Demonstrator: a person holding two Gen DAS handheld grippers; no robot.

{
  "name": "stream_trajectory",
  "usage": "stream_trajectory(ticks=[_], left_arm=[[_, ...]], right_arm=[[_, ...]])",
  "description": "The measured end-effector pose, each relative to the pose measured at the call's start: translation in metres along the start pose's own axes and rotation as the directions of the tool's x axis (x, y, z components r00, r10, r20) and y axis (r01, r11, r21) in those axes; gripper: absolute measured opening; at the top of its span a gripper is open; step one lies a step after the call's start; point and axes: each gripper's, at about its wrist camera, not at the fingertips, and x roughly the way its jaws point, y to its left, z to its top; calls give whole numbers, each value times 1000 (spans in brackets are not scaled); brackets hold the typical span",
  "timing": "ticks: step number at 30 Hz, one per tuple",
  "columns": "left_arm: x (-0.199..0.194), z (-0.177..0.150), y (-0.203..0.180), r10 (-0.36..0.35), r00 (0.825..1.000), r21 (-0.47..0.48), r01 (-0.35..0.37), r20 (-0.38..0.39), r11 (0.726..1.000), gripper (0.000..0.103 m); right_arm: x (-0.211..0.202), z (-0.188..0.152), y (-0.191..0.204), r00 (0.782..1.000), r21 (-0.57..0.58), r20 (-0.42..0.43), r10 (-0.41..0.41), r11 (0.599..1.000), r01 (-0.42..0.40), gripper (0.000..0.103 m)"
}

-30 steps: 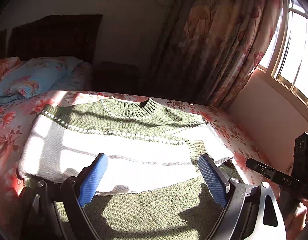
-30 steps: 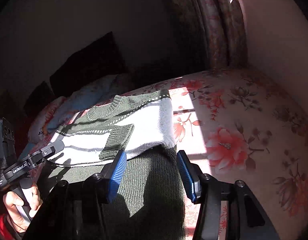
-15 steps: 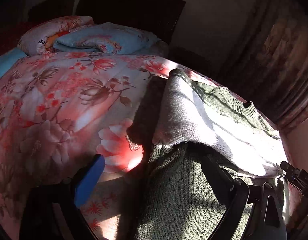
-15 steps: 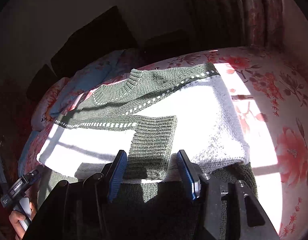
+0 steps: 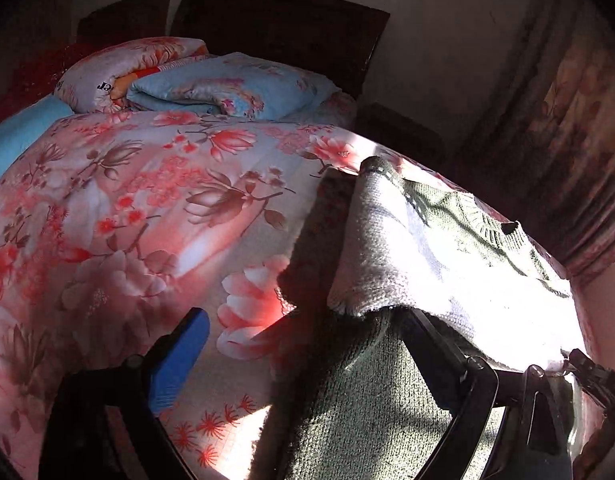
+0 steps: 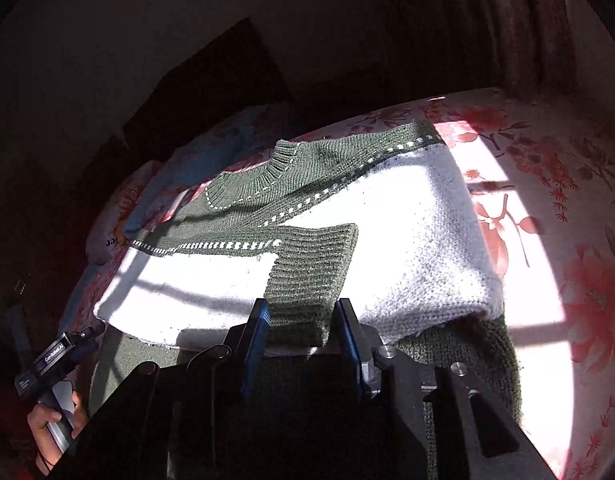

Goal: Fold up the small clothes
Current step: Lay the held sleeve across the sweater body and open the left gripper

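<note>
A green and white knit sweater (image 6: 407,216) lies on the floral bedspread (image 5: 155,216), both sides folded in, a green ribbed cuff (image 6: 311,268) on top. In the left wrist view the sweater (image 5: 391,248) shows at the right. My left gripper (image 5: 303,344) is open at the sweater's left edge, its right finger slid under the folded white layer, its left finger over the bedspread. My right gripper (image 6: 303,320) is partly open and holds nothing, its fingers on either side of the cuff's end at the sweater's lower middle.
Folded quilts and pillows (image 5: 211,80) lie at the head of the bed by the dark headboard (image 5: 275,24). Curtains (image 5: 579,128) hang at the right. The left gripper and the hand holding it (image 6: 55,408) show at the right wrist view's lower left.
My left gripper has swung from the sweater's middle to its left edge. My right gripper has moved from the right edge to the middle and narrowed around the cuff.
</note>
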Motion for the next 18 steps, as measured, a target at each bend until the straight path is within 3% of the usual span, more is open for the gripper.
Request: stream_trajectory(ticks=[4,7,10,12,16,18], left_arm=[[16,4,-13,17,999,74,-13,-42,997,103],[23,0,-22,32,997,108,-24,-65,994,103],[22,-2,-25,43,998,130,-36,-52,991,103],[24,-1,-21,38,998,111,-32,-58,993,103],[24,-1,-16,18,998,88,-12,-65,996,103],[24,-1,-17,14,998,91,-8,-65,996,103]], right_arm=[[1,1,-1,1000,5,0,-1,1000,1,29],[-2,2,6,999,-56,17,-34,998,35,11],[-26,7,13,992,-98,104,-67,992,78,10],[-40,14,10,982,-99,138,-132,984,146,10],[-19,14,-11,977,-105,18,-214,971,215,10],[-18,8,-15,971,-94,28,-238,966,240,10]])
